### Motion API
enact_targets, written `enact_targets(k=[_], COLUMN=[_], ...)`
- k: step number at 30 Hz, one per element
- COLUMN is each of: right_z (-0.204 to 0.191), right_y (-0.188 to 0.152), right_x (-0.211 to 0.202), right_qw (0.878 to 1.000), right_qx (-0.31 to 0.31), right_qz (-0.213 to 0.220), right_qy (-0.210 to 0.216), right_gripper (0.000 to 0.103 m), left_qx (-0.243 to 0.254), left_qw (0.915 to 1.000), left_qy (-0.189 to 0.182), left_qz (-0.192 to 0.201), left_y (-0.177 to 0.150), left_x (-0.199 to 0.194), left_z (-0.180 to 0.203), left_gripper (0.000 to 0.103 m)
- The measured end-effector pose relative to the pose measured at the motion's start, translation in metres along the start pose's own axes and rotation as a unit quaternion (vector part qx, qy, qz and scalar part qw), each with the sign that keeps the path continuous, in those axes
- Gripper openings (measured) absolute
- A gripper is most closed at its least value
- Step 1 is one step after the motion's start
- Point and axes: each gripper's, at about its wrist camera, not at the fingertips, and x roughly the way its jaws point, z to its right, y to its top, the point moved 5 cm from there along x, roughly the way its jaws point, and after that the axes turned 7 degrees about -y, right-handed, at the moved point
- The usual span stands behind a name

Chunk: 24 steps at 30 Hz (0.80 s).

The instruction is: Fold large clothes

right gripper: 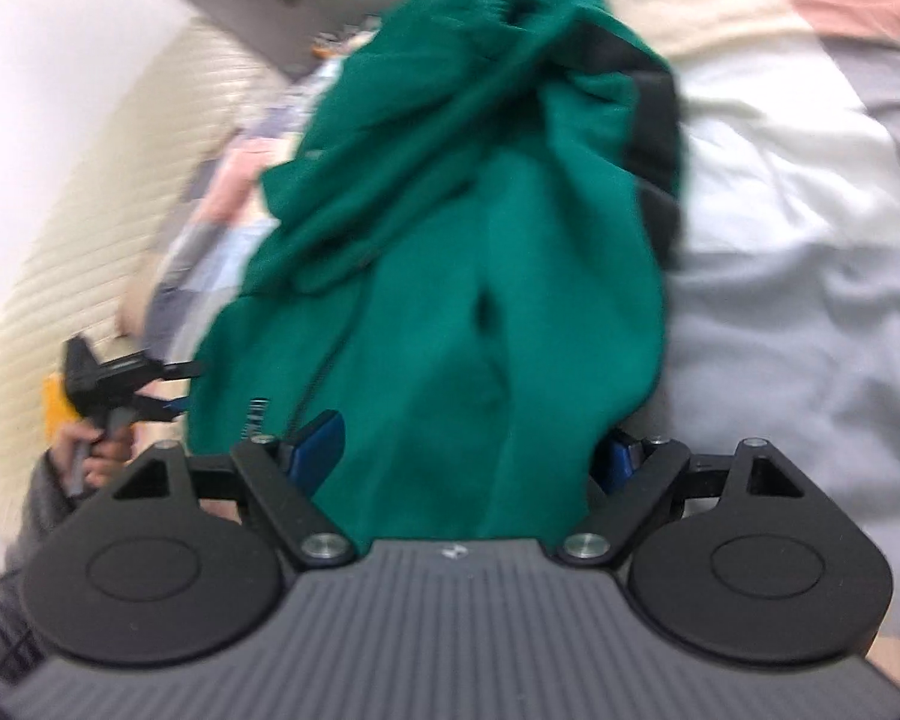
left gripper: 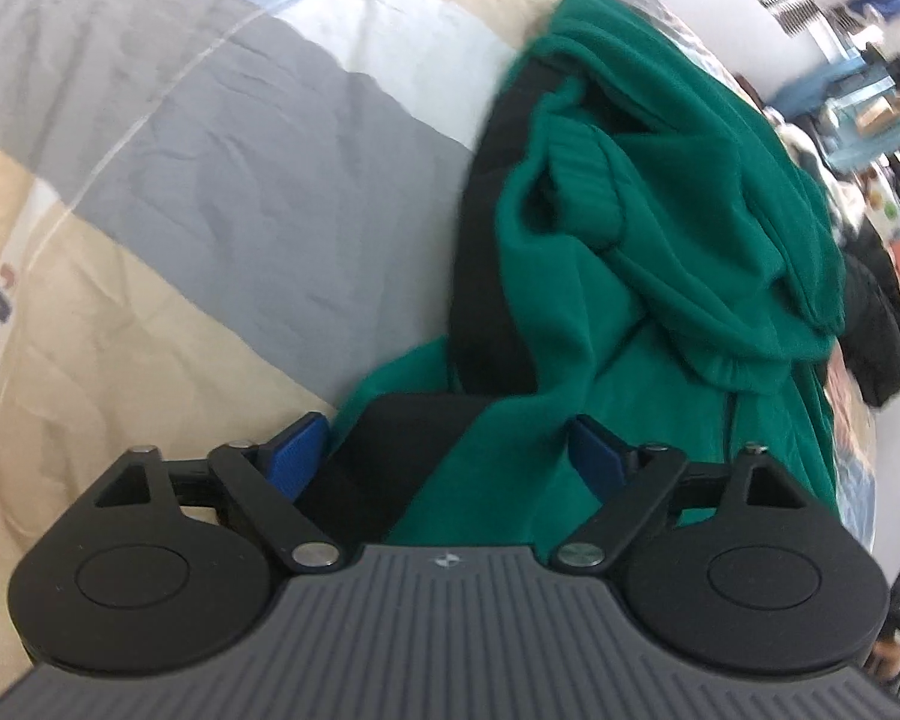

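From your left wrist camera, the left gripper [left gripper: 447,450] points down at a green sweatshirt [left gripper: 660,252] that lies crumpled on a bed. Its blue pads [left gripper: 297,450] stand wide apart, and a fold of the green cloth runs between them, along with a black panel of the same garment — the cloth lies against the right pad, but nothing is pinched. A ribbed cuff [left gripper: 582,186] sticks up from the middle of the heap. The sweatshirt rests on a quilt [left gripper: 222,180] patterned in grey, beige and pale blue blocks, toward its right side as this view shows it. Beyond the bed the room is blurred, and you cannot make out its contents.

From your right wrist camera, the right gripper [right gripper: 471,450] also sits low over the sweatshirt [right gripper: 450,240], and its jaws are spread wide too. Green fabric fills the whole gap between the pads and hides most of the right one; the picture is blurred, so you cannot tell whether the cloth merely drapes there. A black strip runs along the garment's right edge. The quilt [right gripper: 780,240] spreads out to the right — pale grey and white here. At the left edge you see your other gripper [right gripper: 168,387], gripped by a hand [right gripper: 99,456], just beside the sweatshirt's hem.
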Motion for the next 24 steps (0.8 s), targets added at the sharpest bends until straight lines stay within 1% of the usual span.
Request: enact_targets(k=[2,3,4,7,8,10,11,12,13,14,15,16,17,18,19,21,23,24], right_z=[0.000,0.001,0.003,0.010,0.011,0.009,0.009,0.009,0.008,0.003,-0.005,-0.010,-0.014,-0.016,-0.015,-0.013,-0.009,-0.005], right_y=[0.001,0.001,0.000,-0.005,-0.009,-0.014,-0.015,-0.015,-0.015,-0.015,-0.012,-0.007,-0.004,-0.002,0.000,0.000,-0.002,-0.003], right_x=[0.002,0.004,0.006,0.021,0.024,0.030,0.031,0.032,0.032,0.029,0.021,0.012,0.003,-0.001,-0.005,-0.004,0.001,0.004], right_qw=[1.000,1.000,1.000,0.998,0.998,0.996,0.996,0.996,0.995,0.996,0.996,0.997,0.998,0.998,0.998,0.999,0.999,0.999], right_qx=[0.001,0.006,0.011,0.016,0.012,0.004,0.002,0.002,-0.004,-0.025,-0.052,-0.059,-0.057,-0.057,-0.052,-0.044,-0.041,-0.035], right_qz=[0.001,-0.003,-0.011,-0.053,-0.065,-0.082,-0.087,-0.090,-0.091,-0.086,-0.063,-0.034,-0.012,-0.001,0.004,-0.004,-0.018,-0.026], right_qy=[0.009,0.010,0.008,-0.007,-0.010,-0.017,-0.020,-0.025,-0.028,-0.028,-0.031,-0.019,0.002,0.011,0.018,0.019,0.013,0.012], right_gripper=[0.086,0.086,0.086,0.082,0.080,0.073,0.066,0.054,0.039,0.011,0.012,0.012,0.012,0.012,0.012,0.012,0.012,0.012], left_qx=[0.012,0.021,0.034,0.069,0.072,0.071,0.073,0.073,0.073,0.071,0.066,0.057,0.050,0.041,0.035,0.031,0.031,0.031], left_qw=[0.9996,0.9990,0.9984,0.9963,0.9960,0.9961,0.9961,0.9961,0.9961,0.9966,0.9975,0.9983,0.9985,0.9983,0.9979,0.9970,0.9968,0.9969], left_qy=[-0.014,-0.016,-0.011,0.023,0.029,0.031,0.029,0.030,0.033,0.031,0.020,-0.003,-0.021,-0.040,-0.053,-0.068,-0.064,-0.055], left_qz=[-0.023,-0.037,-0.044,-0.046,-0.044,-0.041,-0.041,-0.038,-0.036,-0.028,-0.015,-0.007,-0.007,-0.009,-0.012,-0.019,-0.038,-0.046], left_y=[-0.007,-0.012,-0.015,-0.022,-0.022,-0.022,-0.022,-0.023,-0.022,-0.022,-0.021,-0.020,-0.019,-0.019,-0.019,-0.021,-0.024,-0.025], left_x=[0.006,0.009,0.011,0.013,0.014,0.015,0.015,0.013,0.011,0.006,0.003,-0.003,-0.004,-0.005,-0.006,-0.006,-0.001,0.003], left_z=[0.006,0.010,0.014,0.022,0.022,0.021,0.021,0.022,0.021,0.020,0.020,0.019,0.018,0.018,0.019,0.021,0.022,0.022], left_gripper=[0.092,0.092,0.092,0.092,0.092,0.091,0.089,0.086,0.079,0.067,0.063,0.056,0.050,0.049,0.047,0.046,0.046,0.046])
